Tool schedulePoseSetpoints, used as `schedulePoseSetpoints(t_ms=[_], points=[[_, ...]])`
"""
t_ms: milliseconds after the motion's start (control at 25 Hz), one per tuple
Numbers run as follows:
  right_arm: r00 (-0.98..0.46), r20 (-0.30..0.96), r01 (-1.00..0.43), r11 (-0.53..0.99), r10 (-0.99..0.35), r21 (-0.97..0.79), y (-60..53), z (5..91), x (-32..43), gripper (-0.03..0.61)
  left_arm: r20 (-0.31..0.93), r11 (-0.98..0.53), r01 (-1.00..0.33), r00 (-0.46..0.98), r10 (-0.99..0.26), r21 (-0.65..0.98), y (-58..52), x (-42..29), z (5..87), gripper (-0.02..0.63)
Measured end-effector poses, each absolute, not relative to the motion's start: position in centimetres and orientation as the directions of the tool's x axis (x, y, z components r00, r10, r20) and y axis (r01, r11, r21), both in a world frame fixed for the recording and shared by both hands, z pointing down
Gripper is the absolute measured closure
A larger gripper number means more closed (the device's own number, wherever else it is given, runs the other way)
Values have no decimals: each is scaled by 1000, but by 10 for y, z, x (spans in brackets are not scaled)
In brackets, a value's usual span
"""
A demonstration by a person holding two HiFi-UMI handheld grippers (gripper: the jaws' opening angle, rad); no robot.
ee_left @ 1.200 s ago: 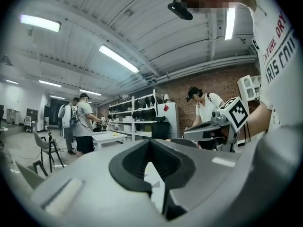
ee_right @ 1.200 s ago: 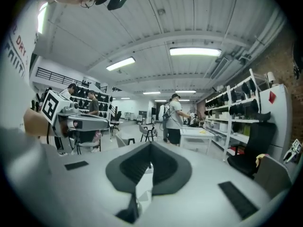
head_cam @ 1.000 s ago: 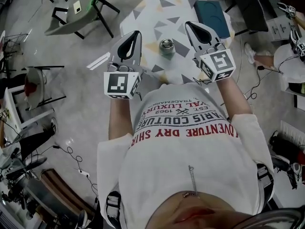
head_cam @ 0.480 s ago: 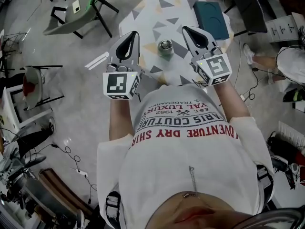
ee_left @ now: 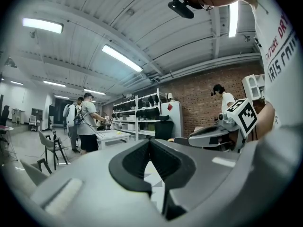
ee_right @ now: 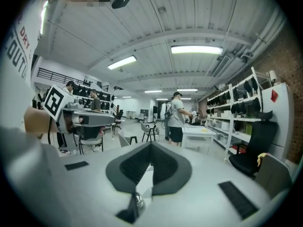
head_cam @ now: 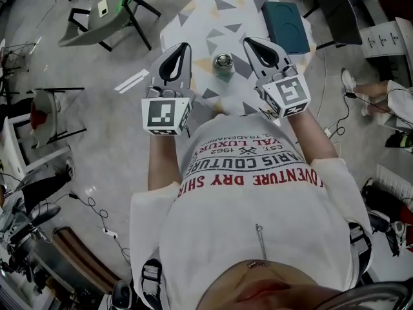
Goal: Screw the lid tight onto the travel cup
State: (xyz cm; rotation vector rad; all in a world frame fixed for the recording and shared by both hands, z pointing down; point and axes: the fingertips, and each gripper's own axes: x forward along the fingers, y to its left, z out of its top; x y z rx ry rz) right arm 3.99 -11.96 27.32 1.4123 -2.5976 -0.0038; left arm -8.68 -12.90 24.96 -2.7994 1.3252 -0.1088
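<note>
**Both hand-held grippers closed and empty, with the travel cup standing between them**

The small silver metal travel cup [head_cam: 224, 63] stands upright on the white worktop [head_cam: 213, 18], which is patterned with grey and yellow triangles. In the head view the cup lies in the gap between the two tools and touches neither of them.

The left hand-held gripper [head_cam: 185, 45] is to the left of the cup and near it, with its tip reaching about level with the cup. In the left gripper view its dark-padded jaws meet at the tip with nothing between them. Only a strip of the patterned worktop shows through the opening behind the tip.

The right hand-held gripper [head_cam: 246, 40] is to the right of the cup, at much the same distance, and its tip reaches slightly past the cup. In the right gripper view its jaws are likewise pressed together on nothing. The shiny rim of the cup shows low down through the opening behind the tip, below the jaws and apart from them.

From above, the top of the cup shows as a round silver ring with a darker centre. I cannot tell whether a lid is seated on it.

A flat dark teal case [head_cam: 287, 24] lies on the same worktop, beyond the cup and to its right, well apart from it.
</note>
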Motion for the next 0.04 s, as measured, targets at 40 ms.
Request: schedulePoseSetpoints(t_ms=[40], points=[[-532,163,-830,549,-831,92,-119,274,40,569,47,-634,-770,633,-773,-70,-129,-86,250,601]])
